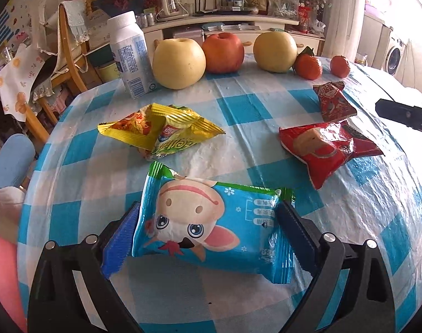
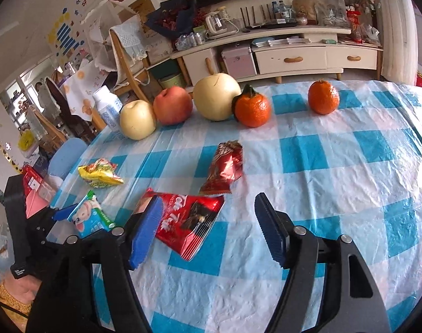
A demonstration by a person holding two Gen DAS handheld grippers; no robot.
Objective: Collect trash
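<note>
Checked plastic sheeting over the bench (image 1: 266,105) looks slick, so the blue cow wrapper (image 1: 211,222), bracketed near the front edge by the left tongs (image 1: 208,231), could skid or crumple free if they pinch unevenly, while the right tongs (image 2: 208,230) hang released beside the red wrapper (image 2: 183,222)

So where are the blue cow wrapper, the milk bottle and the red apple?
blue cow wrapper (image 1: 211,222): left wrist view, on the cow's face.
milk bottle (image 1: 130,55): left wrist view, mid-label.
red apple (image 2: 173,105): right wrist view, centre of its skin.
</note>
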